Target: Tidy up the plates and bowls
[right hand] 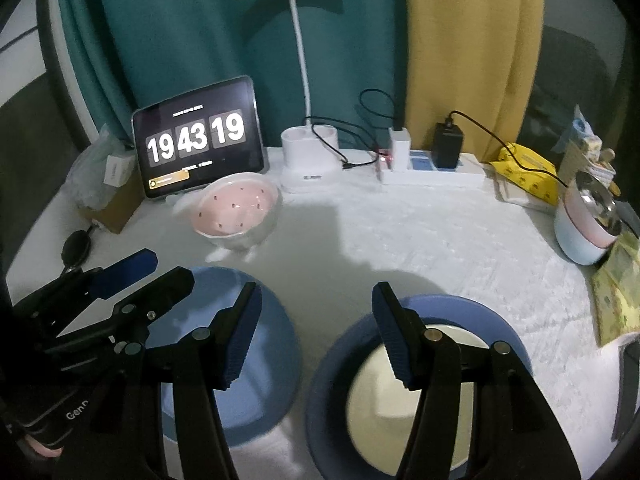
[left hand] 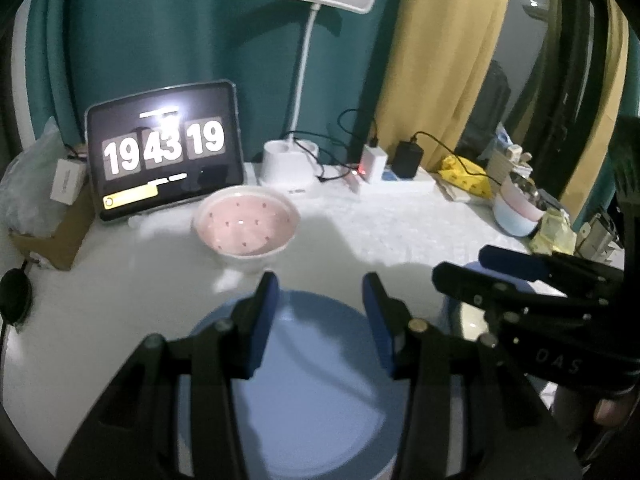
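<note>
My left gripper (left hand: 320,320) hangs over the blue plate (left hand: 312,392), jaws apart, holding nothing. My right gripper (right hand: 316,336), also apart and empty, hovers beside the blue bowl (right hand: 472,312). The pink bowl (right hand: 236,212) sits beyond. The grippers are close; reaching together, I think they could collide.

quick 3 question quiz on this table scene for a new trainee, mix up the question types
1. True or false: the pink dotted bowl is stacked on the light blue plate.
2. Multiple choice: the cream dish sits inside A) a dark blue bowl B) the pink bowl C) a cardboard box.
3. Fill in: directly behind the pink dotted bowl stands a ____ showing a flip clock.

Key:
1. False; it stands apart on the white cloth, beyond the plate.
2. A
3. tablet

Both the left tongs and right tongs hang open, holding nothing.
</note>
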The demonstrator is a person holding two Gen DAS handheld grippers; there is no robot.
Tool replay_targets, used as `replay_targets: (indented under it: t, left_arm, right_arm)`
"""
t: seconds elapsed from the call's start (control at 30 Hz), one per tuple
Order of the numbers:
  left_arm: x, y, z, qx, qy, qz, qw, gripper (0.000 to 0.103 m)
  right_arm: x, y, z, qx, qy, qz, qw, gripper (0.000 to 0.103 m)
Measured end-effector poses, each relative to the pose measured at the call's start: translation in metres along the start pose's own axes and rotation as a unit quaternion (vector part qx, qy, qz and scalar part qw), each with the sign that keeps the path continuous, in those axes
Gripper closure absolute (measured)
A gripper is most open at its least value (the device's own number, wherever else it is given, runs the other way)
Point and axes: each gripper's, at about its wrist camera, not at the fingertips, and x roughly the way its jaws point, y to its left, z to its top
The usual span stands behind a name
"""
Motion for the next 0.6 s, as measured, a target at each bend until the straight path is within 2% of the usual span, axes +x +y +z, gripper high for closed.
replay_targets:
  t: [0.6]
  left_arm:
    - [0.026,0.087,0.021,-0.051,0.003,0.025,0.9984,0.058]
  right_arm:
    - [0.062,0.042,0.029,-0.029,0.019,0.026,0.999,0.043]
